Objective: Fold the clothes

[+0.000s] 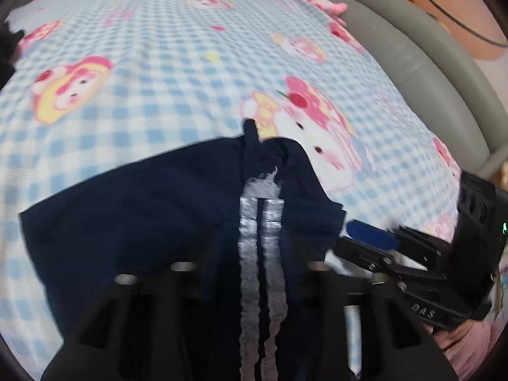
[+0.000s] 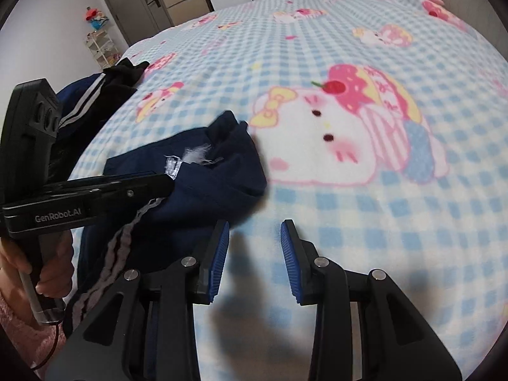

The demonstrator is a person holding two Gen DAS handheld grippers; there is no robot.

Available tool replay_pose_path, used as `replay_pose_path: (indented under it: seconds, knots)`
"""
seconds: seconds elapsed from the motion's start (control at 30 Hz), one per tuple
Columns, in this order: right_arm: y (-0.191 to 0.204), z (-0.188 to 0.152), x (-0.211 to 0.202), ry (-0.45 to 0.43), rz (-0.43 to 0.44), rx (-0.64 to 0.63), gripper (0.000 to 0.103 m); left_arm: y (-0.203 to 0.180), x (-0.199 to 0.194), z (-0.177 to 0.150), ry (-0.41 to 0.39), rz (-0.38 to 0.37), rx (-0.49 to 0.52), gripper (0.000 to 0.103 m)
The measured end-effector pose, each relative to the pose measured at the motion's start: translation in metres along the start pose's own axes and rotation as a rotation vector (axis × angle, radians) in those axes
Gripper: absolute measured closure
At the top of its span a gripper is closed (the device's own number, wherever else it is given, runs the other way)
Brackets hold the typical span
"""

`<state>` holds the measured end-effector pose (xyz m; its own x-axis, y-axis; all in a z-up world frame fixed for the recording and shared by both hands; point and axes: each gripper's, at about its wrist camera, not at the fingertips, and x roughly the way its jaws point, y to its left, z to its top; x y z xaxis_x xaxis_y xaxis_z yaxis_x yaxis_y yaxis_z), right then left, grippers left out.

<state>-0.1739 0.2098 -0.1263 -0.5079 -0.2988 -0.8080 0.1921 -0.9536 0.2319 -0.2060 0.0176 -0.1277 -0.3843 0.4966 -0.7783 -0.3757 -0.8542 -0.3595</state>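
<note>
A navy garment with two silvery white stripes lies on the blue checked cartoon blanket. In the left wrist view its cloth drapes over my left gripper and hides the fingertips. From the right wrist view, the left gripper is shut on the garment's striped edge. My right gripper stands open just right of the garment, with only blanket between its blue pads. That right gripper also shows beside the cloth's right edge.
A pile of dark clothes with grey stripes sits at the bed's left side. Pink plush toys lie at the far end by a grey padded bed frame. A hand holds the left gripper's handle.
</note>
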Motion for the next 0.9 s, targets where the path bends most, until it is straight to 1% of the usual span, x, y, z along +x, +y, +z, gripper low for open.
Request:
replay_pose_path:
  seconds: [0.03, 0.07, 0.1, 0.2, 0.27, 0.37, 0.5, 0.53, 0.6, 0.67, 0.73, 0.8, 0.9]
  knots:
    - [-0.001, -0.001, 0.001, 0.003, 0.0, 0.002, 0.069, -0.001, 0.004, -0.001, 0.008, 0.002, 0.012, 0.094]
    - [-0.001, -0.001, 0.002, 0.004, 0.0, 0.002, 0.069, -0.005, 0.003, -0.002, 0.004, 0.029, 0.04, 0.096]
    - [0.0, 0.0, 0.002, 0.005, -0.001, 0.001, 0.069, -0.008, -0.003, -0.003, -0.024, 0.06, 0.059, 0.096]
    - [0.002, 0.003, 0.0, 0.0, -0.005, -0.004, 0.069, -0.002, -0.033, -0.003, -0.109, 0.101, 0.031, 0.096]
    - [0.004, 0.008, -0.004, -0.013, 0.006, -0.006, 0.069, 0.006, -0.051, -0.005, -0.144, 0.138, 0.018, 0.096]
    - [0.009, 0.019, -0.007, -0.034, 0.008, -0.017, 0.069, 0.028, -0.072, -0.007, -0.177, 0.193, -0.014, 0.096]
    - [0.013, 0.036, 0.004, -0.033, -0.014, -0.026, 0.069, 0.076, -0.085, -0.009, -0.179, 0.317, -0.094, 0.096]
    - [0.013, 0.038, 0.007, -0.03, -0.018, -0.025, 0.069, 0.086, -0.088, -0.011, -0.186, 0.319, -0.116, 0.096]
    - [0.014, 0.043, 0.013, -0.021, -0.023, -0.026, 0.069, 0.105, -0.089, -0.016, -0.173, 0.262, -0.158, 0.096]
    - [0.015, 0.047, 0.022, -0.009, -0.023, -0.033, 0.069, 0.111, -0.082, -0.018, -0.155, 0.232, -0.158, 0.096]
    - [0.017, 0.053, 0.03, -0.008, -0.025, -0.041, 0.069, 0.106, -0.069, -0.019, -0.128, 0.222, -0.121, 0.096]
    - [0.022, 0.063, 0.038, -0.018, -0.025, -0.052, 0.069, 0.099, -0.057, -0.019, -0.104, 0.237, -0.095, 0.096]
    - [0.03, 0.08, 0.059, -0.01, -0.044, -0.088, 0.069, 0.094, -0.05, -0.022, -0.1, 0.242, -0.09, 0.095]
